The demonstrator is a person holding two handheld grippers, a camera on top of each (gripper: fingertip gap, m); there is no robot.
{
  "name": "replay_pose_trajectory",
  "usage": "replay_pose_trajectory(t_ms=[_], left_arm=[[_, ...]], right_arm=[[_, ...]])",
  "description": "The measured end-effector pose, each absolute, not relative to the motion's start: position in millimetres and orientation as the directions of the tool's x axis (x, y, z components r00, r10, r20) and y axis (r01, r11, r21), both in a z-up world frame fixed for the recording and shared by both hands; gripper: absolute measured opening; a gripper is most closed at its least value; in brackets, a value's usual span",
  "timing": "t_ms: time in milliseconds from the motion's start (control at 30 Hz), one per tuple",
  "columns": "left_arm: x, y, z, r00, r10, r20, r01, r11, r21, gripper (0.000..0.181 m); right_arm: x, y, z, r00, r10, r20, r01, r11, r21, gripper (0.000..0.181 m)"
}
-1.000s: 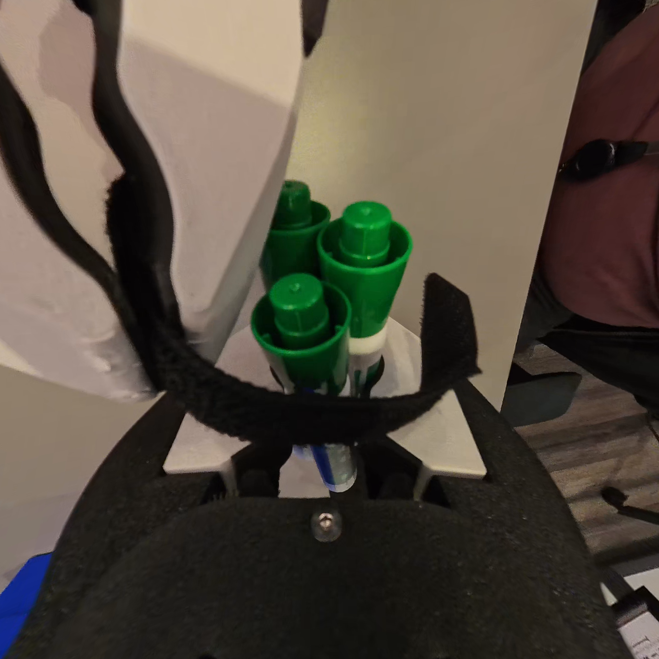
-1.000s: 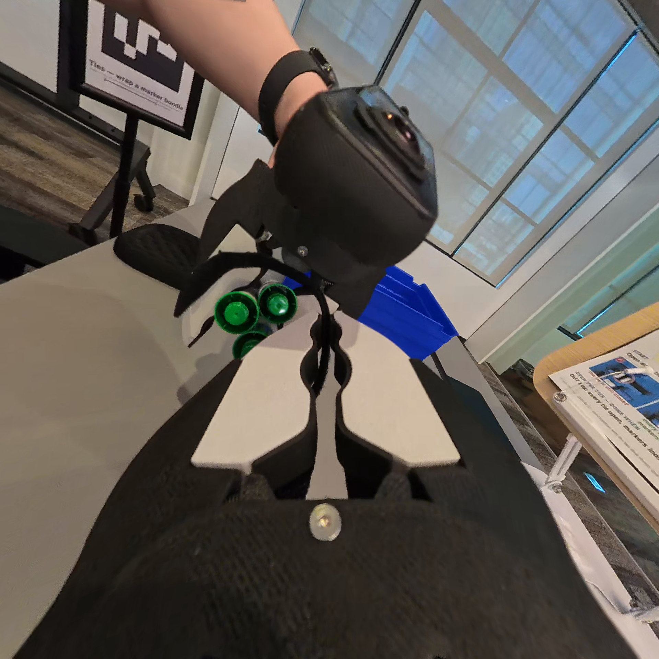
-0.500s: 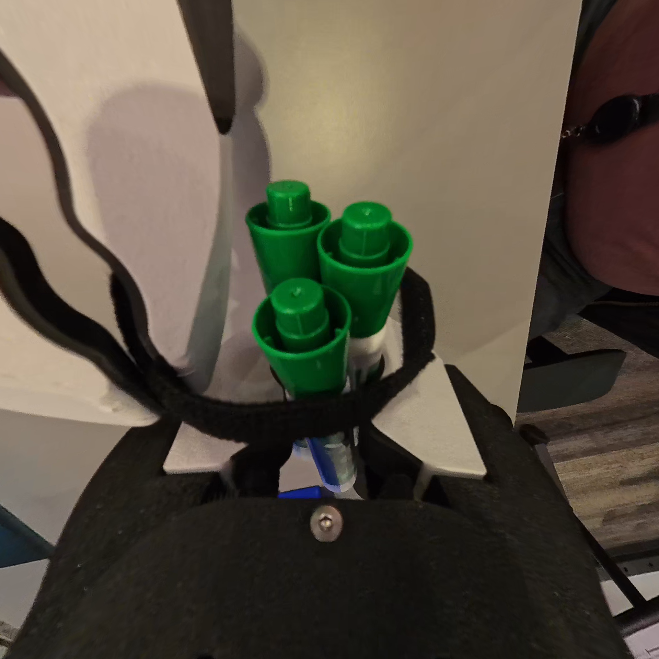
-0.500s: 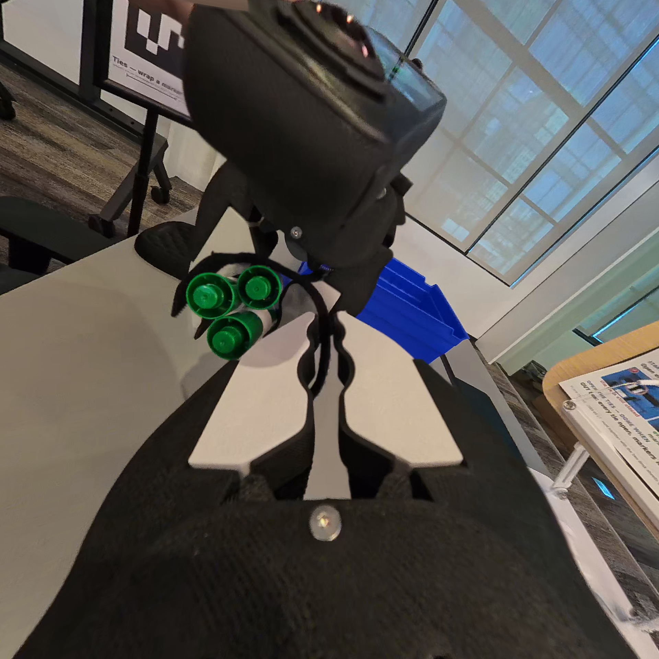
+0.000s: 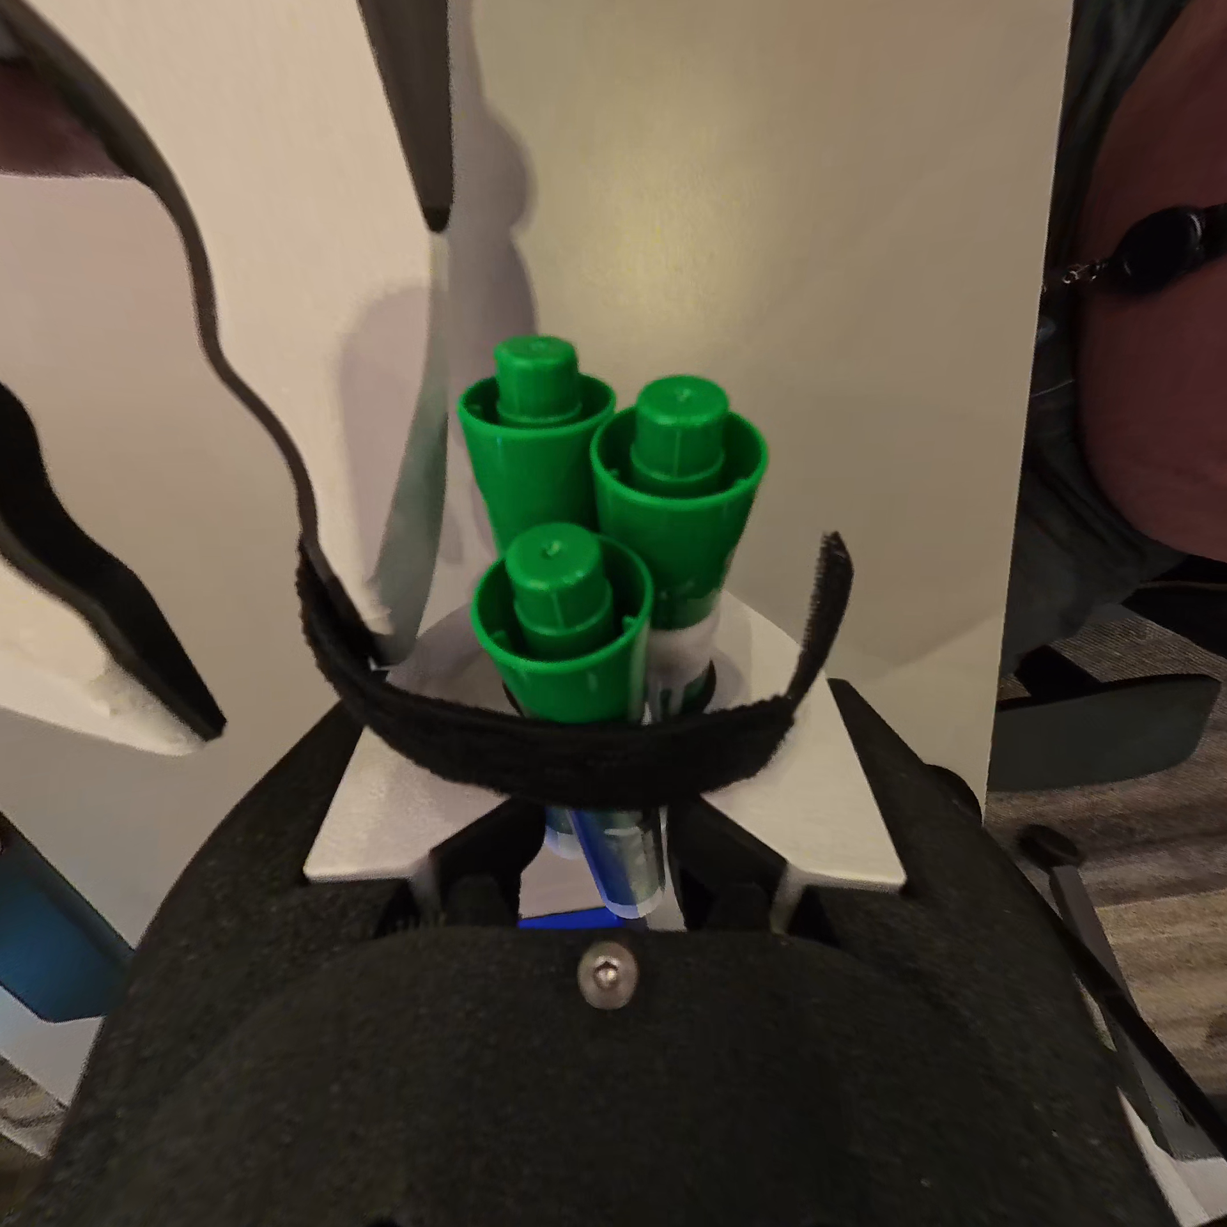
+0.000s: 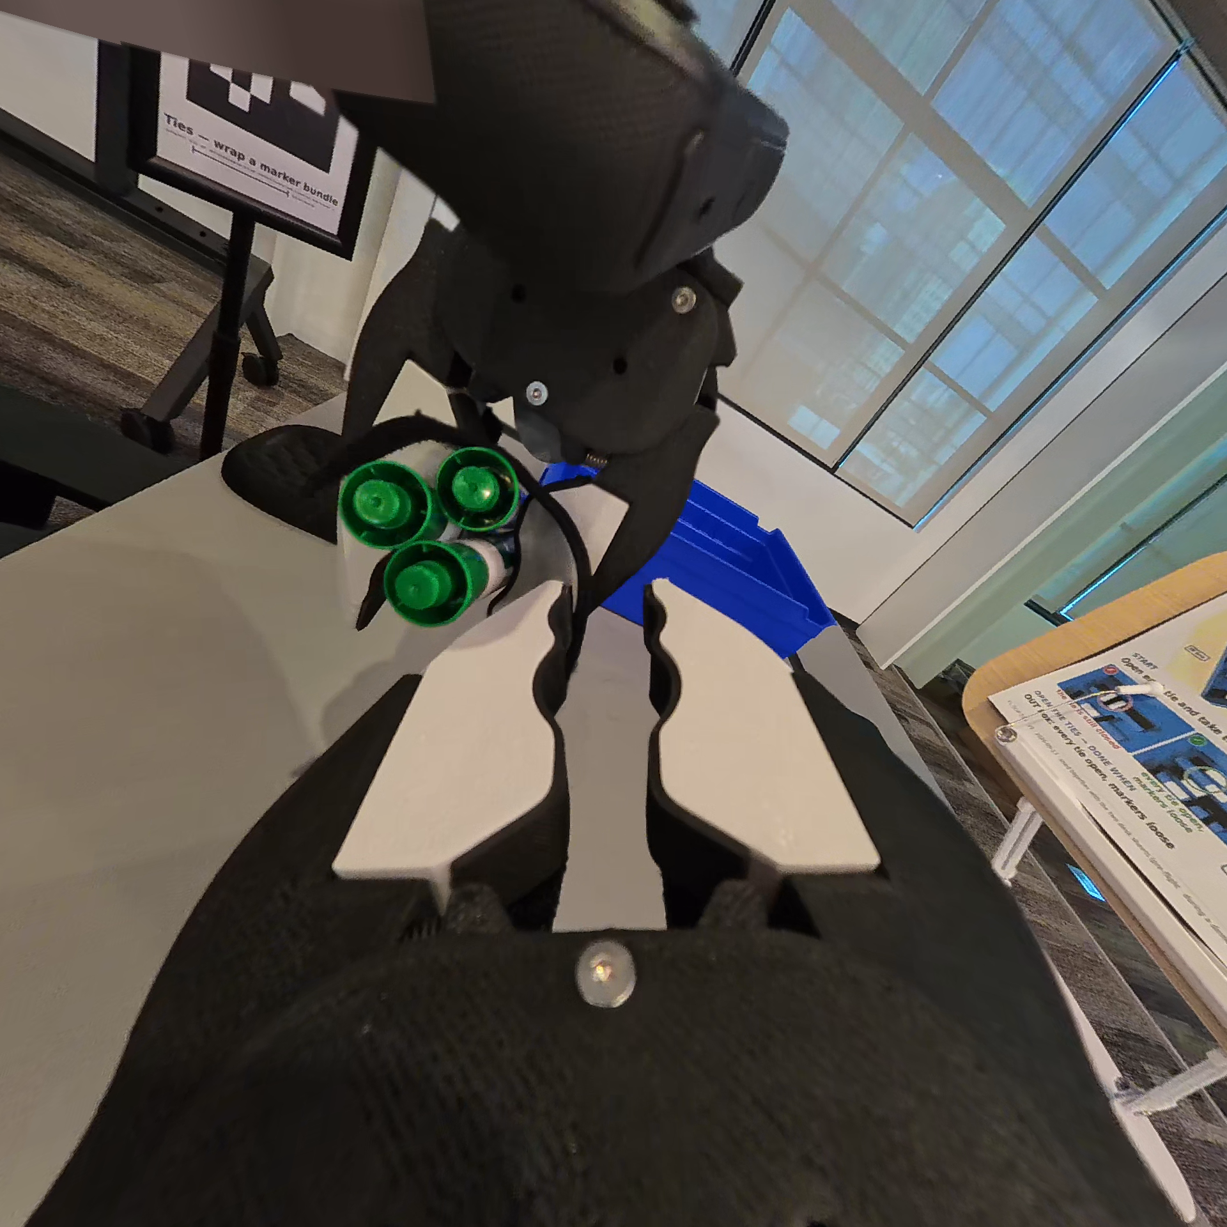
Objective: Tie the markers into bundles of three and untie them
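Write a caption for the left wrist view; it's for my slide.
Left gripper clamps three green-capped markers while a black hook-and-loop strap hangs unfastened around them.

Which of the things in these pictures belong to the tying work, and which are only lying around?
Belong to the job:
- three green-capped markers
- black hook-and-loop strap
- left gripper, clamped on the markers
- right gripper, open beside the strap's thin end

Just lying about:
- blue bin
- instruction sheet
- sign on a stand

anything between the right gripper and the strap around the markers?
Nothing visible. The black hook-and-loop strap runs from the three green-capped markers straight into the gap of the open right gripper, lying against its left finger.
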State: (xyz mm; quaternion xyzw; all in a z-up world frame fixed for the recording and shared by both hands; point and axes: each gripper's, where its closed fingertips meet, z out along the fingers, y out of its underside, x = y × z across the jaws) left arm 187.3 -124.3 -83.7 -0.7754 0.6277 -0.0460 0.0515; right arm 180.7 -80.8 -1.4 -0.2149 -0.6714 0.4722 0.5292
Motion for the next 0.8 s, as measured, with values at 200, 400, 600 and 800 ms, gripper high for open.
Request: replay_pose_trajectory(t_ms=[200, 400, 600, 800], left_arm=[[188, -119, -76, 0.209, -0.977, -0.034, -0.966, -0.201, -0.162, 0.042], [190, -115, -72, 0.197, -0.978, -0.070, -0.967, -0.182, -0.176, 0.041], [192, -111, -68, 0.195, -0.976, -0.098, -0.966, -0.173, -0.191, 0.041], [191, -111, -69, 0.200, -0.976, -0.089, -0.965, -0.180, -0.189, 0.043]], right_arm=[[183, -79, 3, -0.333, 0.793, 0.510, -0.222, 0.460, -0.860, 0.021], [183, -83, 4, -0.340, 0.782, 0.522, -0.223, 0.473, -0.853, 0.022], [185, -88, 5, -0.369, 0.763, 0.530, -0.225, 0.480, -0.848, 0.004], [187, -86, 10, -0.322, 0.746, 0.583, -0.234, 0.534, -0.813, 0.003]])
